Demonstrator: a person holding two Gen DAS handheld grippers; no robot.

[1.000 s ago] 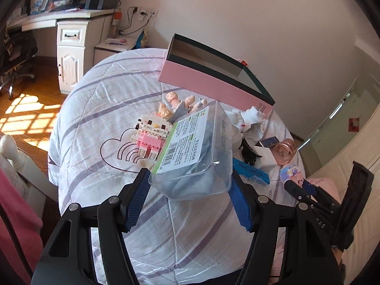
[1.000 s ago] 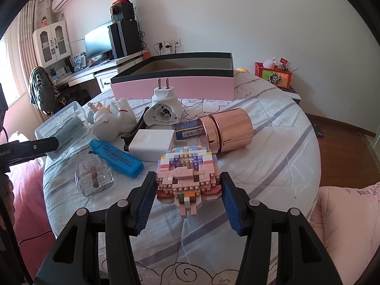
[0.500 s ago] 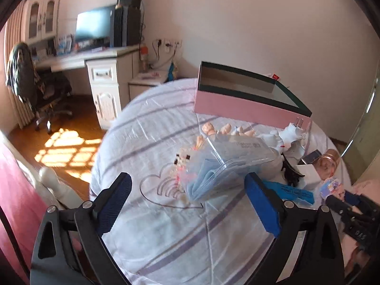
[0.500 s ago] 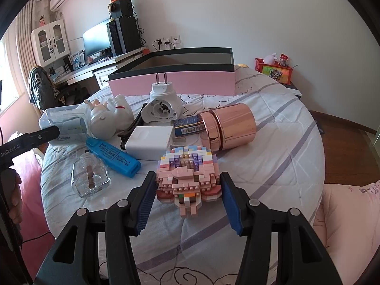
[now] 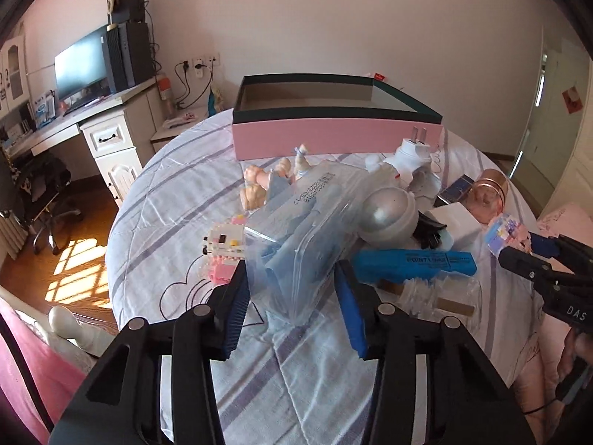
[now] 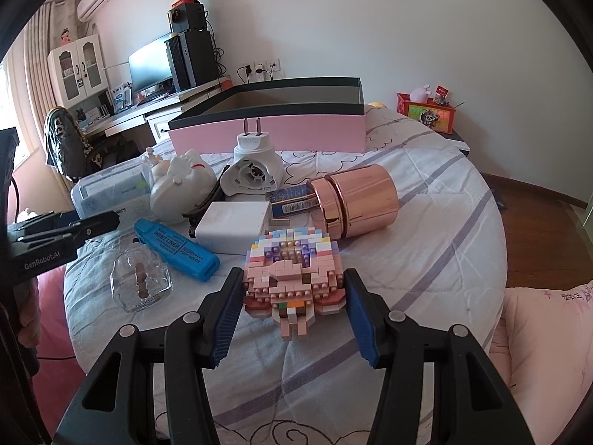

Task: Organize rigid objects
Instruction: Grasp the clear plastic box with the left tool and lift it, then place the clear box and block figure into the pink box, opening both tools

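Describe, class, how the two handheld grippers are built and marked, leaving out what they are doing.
Both the left gripper and the right gripper have glossy black plastic frames with silver rivets, and two fingers faced with ribbed blue pads. White lettering marks their sides: "GenRobot.AI" on the left, "DAS" on the right. A thin black cable hangs below the right one.

Two close, down-tilted wrist views sharing pink box (image 5: 333, 135)

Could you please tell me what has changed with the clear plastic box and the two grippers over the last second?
The left gripper let go of the clear plastic box, opened wide, and is now closing on its narrow end; the box has turned, so its label no longer faces the camera. The right gripper kept its grip on the pink brick figure, and the pink storage box stayed put.
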